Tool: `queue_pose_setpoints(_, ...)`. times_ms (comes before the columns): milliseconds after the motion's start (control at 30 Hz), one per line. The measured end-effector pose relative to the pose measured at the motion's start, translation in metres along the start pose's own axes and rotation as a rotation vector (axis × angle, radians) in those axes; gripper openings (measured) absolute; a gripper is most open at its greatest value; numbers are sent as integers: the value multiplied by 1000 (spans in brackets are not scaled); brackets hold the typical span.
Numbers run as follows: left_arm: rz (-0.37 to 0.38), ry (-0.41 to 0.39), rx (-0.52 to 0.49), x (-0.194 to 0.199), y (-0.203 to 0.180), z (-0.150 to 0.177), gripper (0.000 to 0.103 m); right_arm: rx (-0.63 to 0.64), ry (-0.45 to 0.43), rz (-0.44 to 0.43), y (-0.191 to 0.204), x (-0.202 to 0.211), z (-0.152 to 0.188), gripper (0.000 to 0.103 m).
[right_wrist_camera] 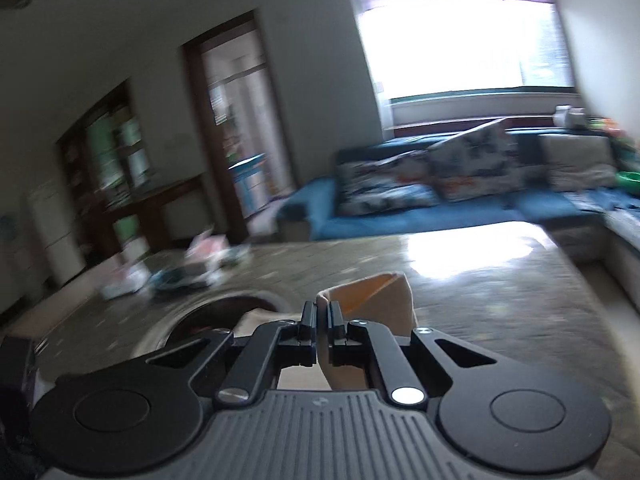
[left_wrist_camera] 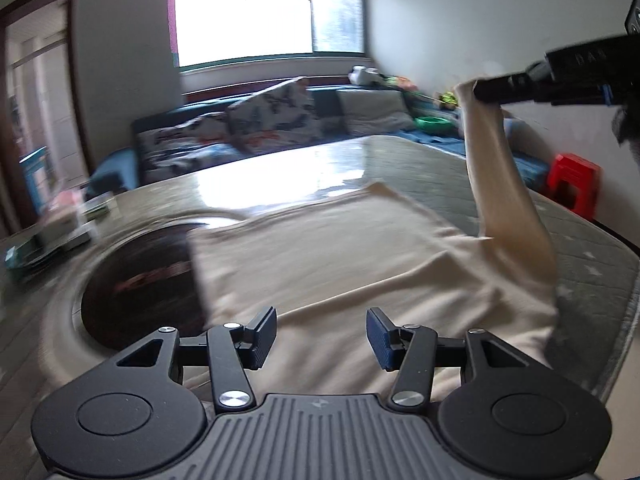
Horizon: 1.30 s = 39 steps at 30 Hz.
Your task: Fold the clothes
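Note:
A cream garment [left_wrist_camera: 320,256] lies spread on the table, partly folded. My left gripper [left_wrist_camera: 322,338] is open and empty just above its near part. My right gripper [right_wrist_camera: 322,322] is shut on a sleeve of the garment [right_wrist_camera: 372,300] and holds it up high. In the left wrist view the right gripper [left_wrist_camera: 480,90] is at the upper right, with the sleeve [left_wrist_camera: 504,176] stretched up from the table to it.
The table [left_wrist_camera: 420,160] has a glossy grey-green top with a dark round inset [left_wrist_camera: 140,280] under the garment's left edge. Boxes and papers [right_wrist_camera: 172,272] lie at the table's left. A blue sofa with cushions [right_wrist_camera: 420,184] and a red stool [left_wrist_camera: 574,182] stand beyond.

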<state>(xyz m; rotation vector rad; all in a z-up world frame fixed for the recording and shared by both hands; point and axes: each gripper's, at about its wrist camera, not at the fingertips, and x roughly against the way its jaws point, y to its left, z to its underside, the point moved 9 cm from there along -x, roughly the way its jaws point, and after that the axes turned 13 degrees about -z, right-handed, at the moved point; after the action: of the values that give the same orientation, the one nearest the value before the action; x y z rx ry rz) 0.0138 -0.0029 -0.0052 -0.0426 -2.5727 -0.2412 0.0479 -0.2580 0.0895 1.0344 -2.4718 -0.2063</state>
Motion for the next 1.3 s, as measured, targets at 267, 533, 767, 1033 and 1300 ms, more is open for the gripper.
queue_pose_setpoints(267,-66,36,77,8,44,22,53,75,247,-192,84,-84,64,6)
queue_pose_setpoints(533,-20,-2,53,17,29,14,51,97,347,-228,90,-71,100,12)
queue_pose_setpoints(767,64,10,3,5,-5,10,47,12,344,-29,23,-21,113,13)
queue_pose_setpoints(1033,92,72,-52,-7,-21,25,26,-114,329,41,-26,9,132,14)
queue_pose_setpoints(1300,50,31,-73,5,-17,18,5,-97,241,88,-54,-7,103,14)
